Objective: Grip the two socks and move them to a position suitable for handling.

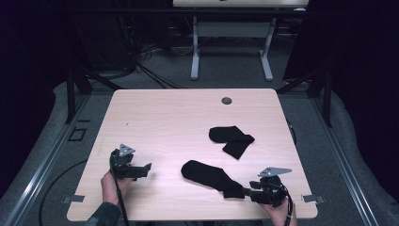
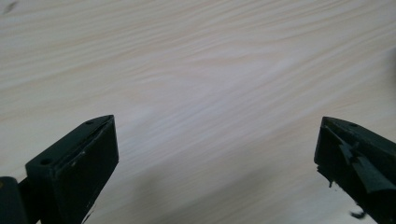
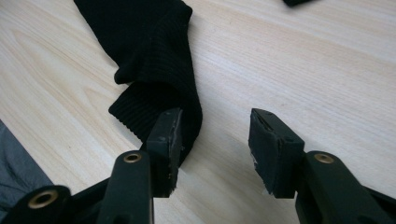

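A pale wooden counter (image 1: pixel 155 117) is seen from above, with a person's two hands reaching in from the near edge, each holding a claw. At the left, the left claw (image 1: pixel 146 170) hovers near the counter's front left part, its tip pointing toward the middle. Its jaws stand wide apart with nothing between them, only bare wood grain (image 2: pixel 210 93) beneath.

Toward the middle lies a long black sock (image 1: pixel 209 176), stretched slantwise on the counter, its rounded toe end pointing left and its ribbed cuff end at the lower right. Behind it, farther from the person and well apart, a second black sock (image 1: pixel 230 139) lies folded over on itself.

At the right, the right claw (image 1: pixel 246 192) sits low at the front right part of the counter, right at the long sock's cuff (image 3: pixel 154 100). Its jaws are parted; one jaw touches the edge of the cuff, the other stands clear over bare wood, so the sock is not gripped.
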A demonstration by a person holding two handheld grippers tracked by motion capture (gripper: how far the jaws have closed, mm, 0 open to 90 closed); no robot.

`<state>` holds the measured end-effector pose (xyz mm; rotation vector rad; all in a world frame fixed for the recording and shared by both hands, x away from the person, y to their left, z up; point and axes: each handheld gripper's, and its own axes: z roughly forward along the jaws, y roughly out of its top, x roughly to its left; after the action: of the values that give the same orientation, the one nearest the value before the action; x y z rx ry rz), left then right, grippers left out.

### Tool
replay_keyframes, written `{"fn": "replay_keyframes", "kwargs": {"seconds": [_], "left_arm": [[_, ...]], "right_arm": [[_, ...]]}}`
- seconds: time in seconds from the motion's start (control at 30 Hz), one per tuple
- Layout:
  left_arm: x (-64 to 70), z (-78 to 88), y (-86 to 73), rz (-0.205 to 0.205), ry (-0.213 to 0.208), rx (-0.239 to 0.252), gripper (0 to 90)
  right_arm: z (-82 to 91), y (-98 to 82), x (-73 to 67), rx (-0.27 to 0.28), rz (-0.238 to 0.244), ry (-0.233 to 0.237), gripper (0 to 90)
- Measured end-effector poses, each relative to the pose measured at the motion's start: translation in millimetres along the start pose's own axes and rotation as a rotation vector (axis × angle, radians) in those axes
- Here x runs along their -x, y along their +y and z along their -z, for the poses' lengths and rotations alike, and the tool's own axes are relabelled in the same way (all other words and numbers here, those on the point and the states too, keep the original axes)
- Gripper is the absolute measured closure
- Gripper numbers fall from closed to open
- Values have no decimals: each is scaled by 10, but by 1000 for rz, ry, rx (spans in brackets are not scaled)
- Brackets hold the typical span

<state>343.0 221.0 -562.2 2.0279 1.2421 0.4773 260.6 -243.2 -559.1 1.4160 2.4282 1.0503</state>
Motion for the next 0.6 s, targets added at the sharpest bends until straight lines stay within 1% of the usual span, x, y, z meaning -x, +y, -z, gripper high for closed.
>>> {"fn": "replay_keyframes", "kwargs": {"seconds": [0.03, 0.07, 0.1, 0.13, 0.17, 0.23, 0.27, 0.3, 0.33, 0.37, 0.4, 0.43, 0.47, 0.5, 0.57, 0.6], "left_arm": [[0, 0, 0, 0, 0, 0, 6], [154, -15, 112, -13, -49, -16, 15], [230, -37, 161, -28, -75, -21, 16], [303, -61, 205, -41, -106, -35, 21], [379, -87, 243, -55, -131, -45, 47], [507, -136, 297, -87, -165, -60, 93], [597, -174, 324, -102, -192, -64, 128], [660, -203, 348, -113, -215, -76, 175], [660, -203, 348, -113, -215, -76, 201], [741, -237, 367, -124, -230, -76, 227], [830, -286, 391, -140, -257, -103, 243], [867, -316, 399, -146, -275, -115, 264], [867, -316, 399, -146, -275, -115, 279], [927, -360, 411, -163, -277, -132, 291], [950, -382, 414, -167, -284, -138, 318], [972, -416, 411, -177, -283, -156, 334]], "right_arm": [[0, 0, 0, 0, 0, 0, 541], [-23, 10, -20, -10, 7, -1, 543], [-32, 12, -34, -13, 0, -3, 543], [-39, 14, -34, -15, 9, -2, 544], [-39, 15, -42, -18, 7, 0, 550], [-44, 14, -51, -23, 5, 3, 554], [-45, 11, -51, -21, 4, 5, 569], [-54, 4, -49, -24, 0, 8, 574], [-54, 4, -49, -24, 0, 8, 574], [-82, -6, -56, -28, 2, 12, 582], [-80, -7, -60, -31, 2, 16, 584], [-78, -8, -63, -28, 2, 18, 586], [-78, -8, -63, -28, 2, 18, 586], [-69, -5, -69, -31, 1, 18, 590], [-69, -2, -71, -28, 1, 14, 596], [-67, 0, -71, -29, 5, 14, 601]]}}
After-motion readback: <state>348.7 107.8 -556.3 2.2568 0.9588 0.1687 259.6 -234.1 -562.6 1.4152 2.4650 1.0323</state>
